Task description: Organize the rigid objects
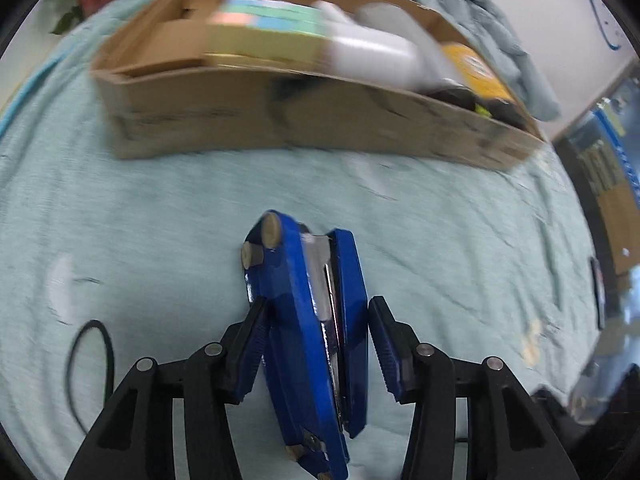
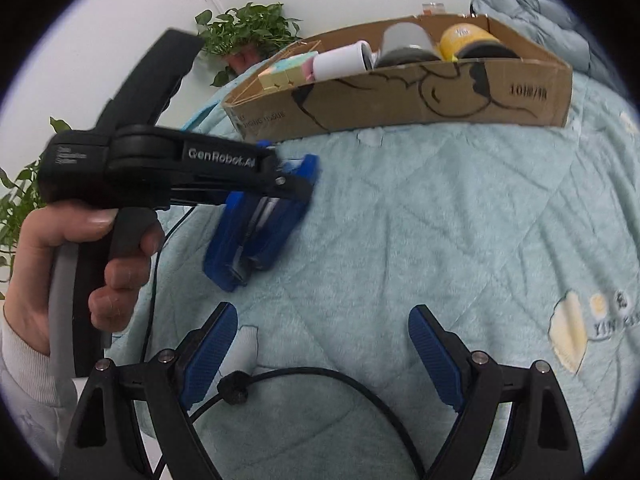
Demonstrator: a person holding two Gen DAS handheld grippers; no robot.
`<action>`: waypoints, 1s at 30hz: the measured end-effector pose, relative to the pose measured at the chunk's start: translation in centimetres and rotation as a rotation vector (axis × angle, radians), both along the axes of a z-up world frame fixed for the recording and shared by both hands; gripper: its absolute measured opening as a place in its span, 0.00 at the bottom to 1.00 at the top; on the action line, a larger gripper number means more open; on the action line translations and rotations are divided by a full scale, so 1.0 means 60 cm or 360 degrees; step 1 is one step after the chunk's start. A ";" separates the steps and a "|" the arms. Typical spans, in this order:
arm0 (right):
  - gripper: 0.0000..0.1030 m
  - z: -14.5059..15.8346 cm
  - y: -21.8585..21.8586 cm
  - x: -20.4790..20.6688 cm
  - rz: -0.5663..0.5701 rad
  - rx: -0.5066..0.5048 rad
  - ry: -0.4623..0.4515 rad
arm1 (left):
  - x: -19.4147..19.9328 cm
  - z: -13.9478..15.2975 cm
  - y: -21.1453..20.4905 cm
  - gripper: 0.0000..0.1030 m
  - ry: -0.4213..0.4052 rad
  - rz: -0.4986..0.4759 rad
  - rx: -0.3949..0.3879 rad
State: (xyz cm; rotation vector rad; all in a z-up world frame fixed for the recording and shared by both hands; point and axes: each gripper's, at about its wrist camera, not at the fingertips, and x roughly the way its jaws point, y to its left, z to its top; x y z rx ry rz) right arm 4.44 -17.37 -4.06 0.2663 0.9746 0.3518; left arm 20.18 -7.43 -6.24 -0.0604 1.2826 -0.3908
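Left gripper [image 1: 316,344] straddles the blue stapler [image 1: 316,320], jaws not quite closed; squeeze squarely before lifting toward the cardboard box [image 1: 304,116]; right gripper [image 2: 322,356] wide, empty.

— We get even, soft indoor light in both views; shadows are faint.

— The left wrist view is smeared by motion: the cardboard box [image 1: 280,112] and its contents streak sideways, while the gripper stays sharp.

— The right wrist view is crisper; we read print on the box. Fisheye bends the edges, and black vignette rings both.
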 end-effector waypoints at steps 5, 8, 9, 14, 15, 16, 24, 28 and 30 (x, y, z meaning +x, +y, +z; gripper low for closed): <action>0.85 -0.002 -0.043 -0.010 -0.0120 0.0031 0.0007 | -0.021 -0.003 -0.077 0.35 0.0152 -0.0105 -0.0289; 0.85 -0.011 -0.063 -0.011 -0.0171 0.0117 0.0088 | -0.029 0.001 -0.107 0.34 0.0129 -0.0170 -0.0279; 0.85 -0.013 -0.069 -0.012 -0.0188 0.0171 0.0108 | -0.030 0.003 -0.109 0.34 0.0126 -0.0176 -0.0282; 0.85 -0.012 -0.067 -0.014 -0.0183 0.0250 0.0112 | -0.036 0.014 -0.080 0.43 0.0102 -0.0201 -0.0311; 0.85 -0.012 -0.063 -0.014 -0.0177 0.0255 0.0109 | -0.037 0.013 -0.069 0.46 0.0109 -0.0186 -0.0323; 0.85 -0.012 -0.059 -0.013 -0.0167 0.0255 0.0112 | -0.038 0.008 -0.058 0.46 0.0126 -0.0177 -0.0341; 0.85 -0.005 -0.030 -0.010 -0.0064 0.0184 0.0078 | -0.055 -0.027 -0.025 0.52 0.0309 -0.0104 -0.0495; 0.85 0.002 -0.045 -0.026 -0.0087 0.0193 0.0049 | -0.061 -0.032 -0.052 0.52 0.0379 -0.0146 -0.0587; 0.85 0.006 -0.056 -0.026 -0.0126 0.0153 0.0032 | -0.063 -0.023 -0.058 0.52 0.0345 -0.0189 -0.0601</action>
